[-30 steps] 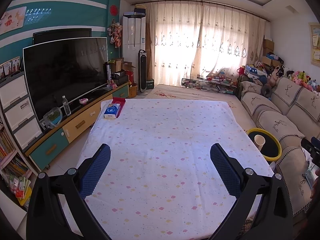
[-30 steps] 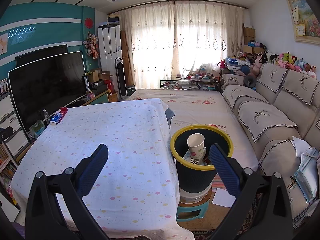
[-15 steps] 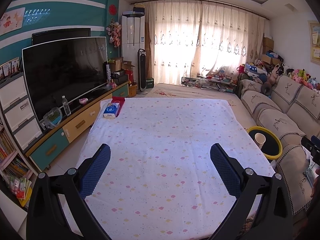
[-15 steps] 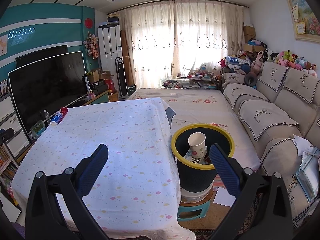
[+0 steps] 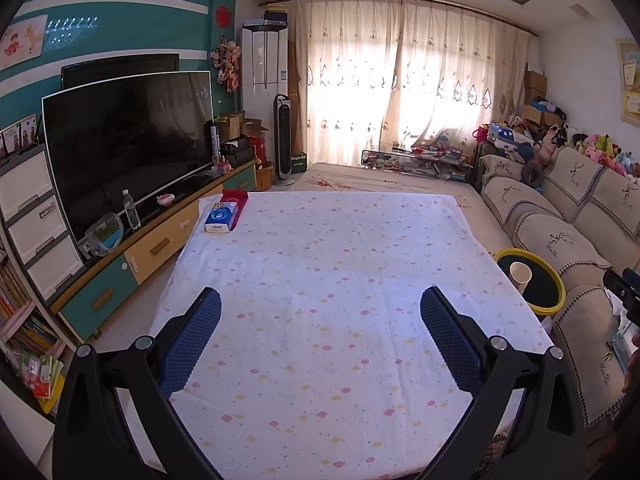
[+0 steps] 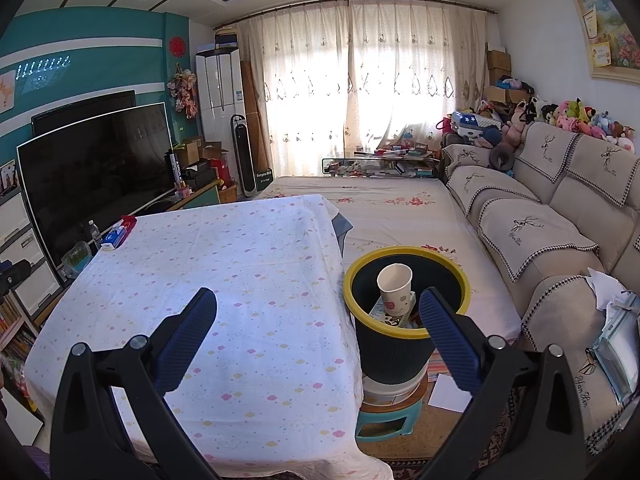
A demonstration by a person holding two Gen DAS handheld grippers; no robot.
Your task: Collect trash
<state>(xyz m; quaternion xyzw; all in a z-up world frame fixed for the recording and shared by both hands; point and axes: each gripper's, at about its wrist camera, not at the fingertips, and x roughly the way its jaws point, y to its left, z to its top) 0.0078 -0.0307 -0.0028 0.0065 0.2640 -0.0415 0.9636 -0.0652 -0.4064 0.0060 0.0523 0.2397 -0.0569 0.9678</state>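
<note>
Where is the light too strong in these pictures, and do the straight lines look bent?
Left wrist view: the curtains glare white from backlight, and the curtain rod bows. Right wrist view: the same curtains wash out; the corners go black and the television curves.

Left gripper [image 5: 320,312] and right gripper [image 6: 318,312] both spread, empty

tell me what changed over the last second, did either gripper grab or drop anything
Almost nothing changed. Both views drift only slightly. The left gripper and right gripper stay open and empty; nothing was grabbed or released. The paper cup stays in the yellow-rimmed bin, and the tissue pack stays at the far corner of the table.
</note>
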